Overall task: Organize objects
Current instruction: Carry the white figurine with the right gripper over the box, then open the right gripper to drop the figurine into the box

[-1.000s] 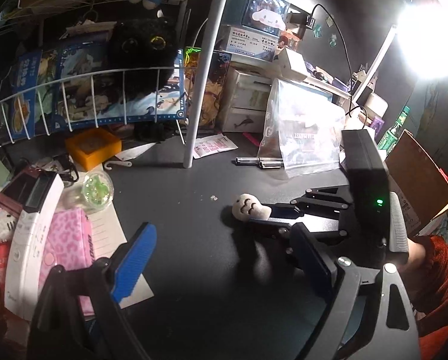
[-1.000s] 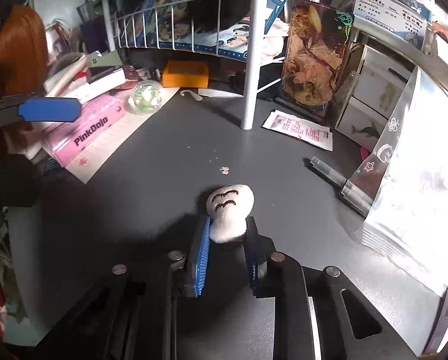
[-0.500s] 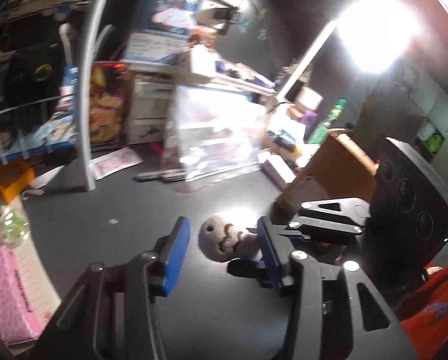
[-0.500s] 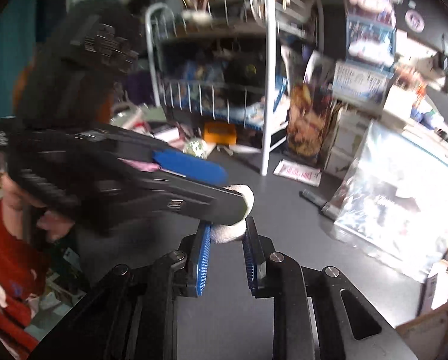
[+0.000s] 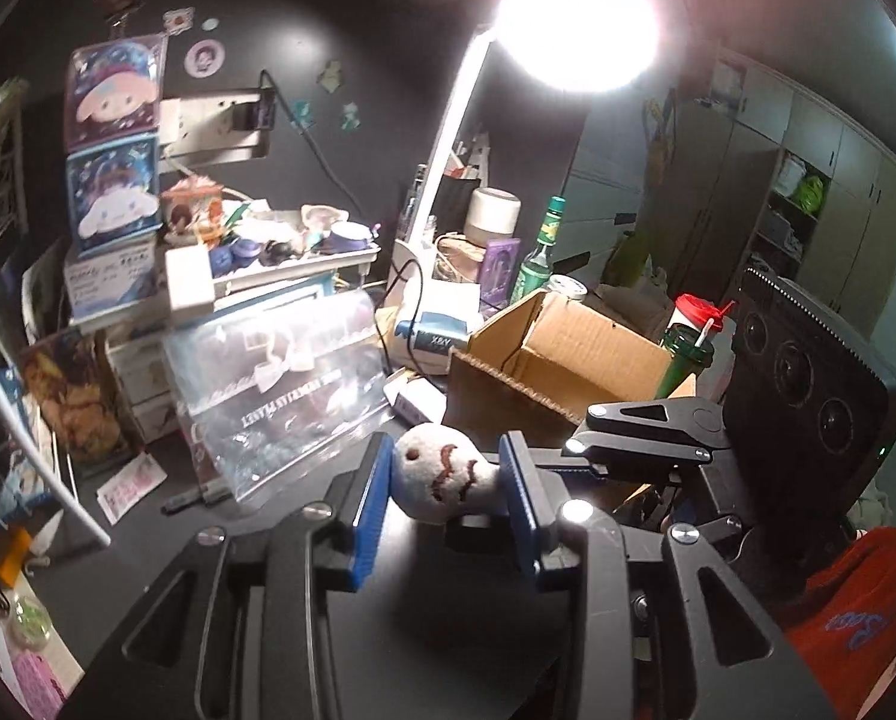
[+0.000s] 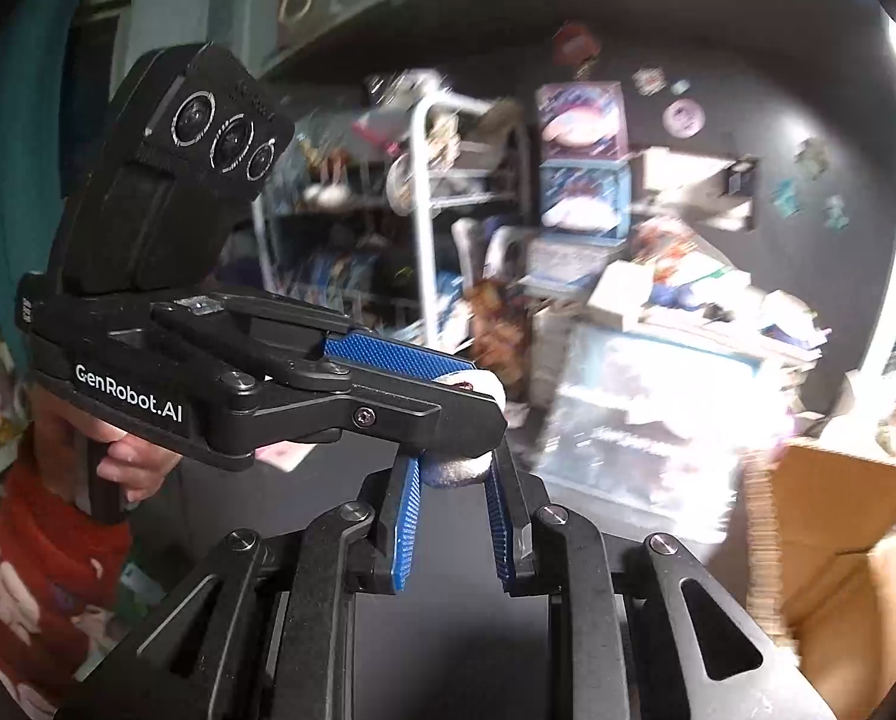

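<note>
A small white plush toy with a dark stitched face is held in the air above the dark desk. My left gripper has its blue pads on both sides of the toy's head. My right gripper is shut on the toy's lower end. In the right wrist view the left gripper crosses from the left and covers most of the toy. Both grippers hold the same toy, at right angles to each other.
An open cardboard box stands just behind the toy, also at the right edge of the right wrist view. A clear zip bag, a white wire rack, a lit desk lamp and stacked boxes crowd the back.
The right gripper lifted the toy off the desk and carried it toward the cardboard box. The left gripper swung in from the left and closed around the toy's head.
</note>
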A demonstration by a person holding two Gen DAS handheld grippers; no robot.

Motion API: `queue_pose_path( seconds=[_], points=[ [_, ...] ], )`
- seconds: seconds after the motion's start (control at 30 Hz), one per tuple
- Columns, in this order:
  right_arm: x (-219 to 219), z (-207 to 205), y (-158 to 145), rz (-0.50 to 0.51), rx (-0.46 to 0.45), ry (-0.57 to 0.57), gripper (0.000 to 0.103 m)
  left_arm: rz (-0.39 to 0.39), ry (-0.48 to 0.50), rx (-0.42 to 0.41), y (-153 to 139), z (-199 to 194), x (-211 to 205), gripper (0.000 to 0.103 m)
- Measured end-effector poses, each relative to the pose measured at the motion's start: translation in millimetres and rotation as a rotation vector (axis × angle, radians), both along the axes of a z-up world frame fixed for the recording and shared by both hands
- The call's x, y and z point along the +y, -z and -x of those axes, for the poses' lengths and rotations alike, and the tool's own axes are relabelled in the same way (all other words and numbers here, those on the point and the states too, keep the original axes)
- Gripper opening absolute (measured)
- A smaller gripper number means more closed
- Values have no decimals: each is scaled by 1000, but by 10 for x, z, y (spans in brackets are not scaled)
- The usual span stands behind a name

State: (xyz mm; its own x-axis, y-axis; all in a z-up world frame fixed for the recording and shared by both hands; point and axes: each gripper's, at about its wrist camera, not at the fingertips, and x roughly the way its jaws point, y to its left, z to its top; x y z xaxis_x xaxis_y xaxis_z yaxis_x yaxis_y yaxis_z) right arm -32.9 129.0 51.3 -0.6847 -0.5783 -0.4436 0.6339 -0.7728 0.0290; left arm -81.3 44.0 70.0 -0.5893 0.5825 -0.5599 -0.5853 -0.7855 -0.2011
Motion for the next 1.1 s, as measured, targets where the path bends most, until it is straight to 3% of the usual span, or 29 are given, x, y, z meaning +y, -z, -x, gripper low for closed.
queue_pose_path(
  seconds=[0.27,0.5,0.67,0.73,0.8,0.87,0.9,0.93,0.97,1.03,1.1],
  points=[
    [667,-10,-196,3,32,189,16,76,130,-8,-164,390,882,33],
    [1196,123,-103,-48,-51,350,16,142,212,-106,41,842,1592,33],
    [1432,211,13,-76,-144,393,16,179,211,-136,143,923,1824,34],
    [1464,230,19,-93,-157,403,17,191,208,-131,148,905,1854,39],
    [1461,252,20,-120,-157,418,19,202,201,-114,142,867,1858,61],
    [1457,282,25,-144,-159,430,27,224,177,-73,122,814,1832,80],
    [1458,280,27,-147,-160,429,37,227,161,-52,105,789,1804,86],
    [1452,288,32,-149,-160,427,49,225,143,-35,86,760,1764,86],
    [1447,284,33,-149,-156,425,53,222,123,-23,69,738,1712,87],
    [1433,263,21,-145,-139,425,56,210,80,6,39,674,1596,89],
    [1419,244,0,-138,-126,425,59,193,30,48,11,586,1459,103]
  ],
)
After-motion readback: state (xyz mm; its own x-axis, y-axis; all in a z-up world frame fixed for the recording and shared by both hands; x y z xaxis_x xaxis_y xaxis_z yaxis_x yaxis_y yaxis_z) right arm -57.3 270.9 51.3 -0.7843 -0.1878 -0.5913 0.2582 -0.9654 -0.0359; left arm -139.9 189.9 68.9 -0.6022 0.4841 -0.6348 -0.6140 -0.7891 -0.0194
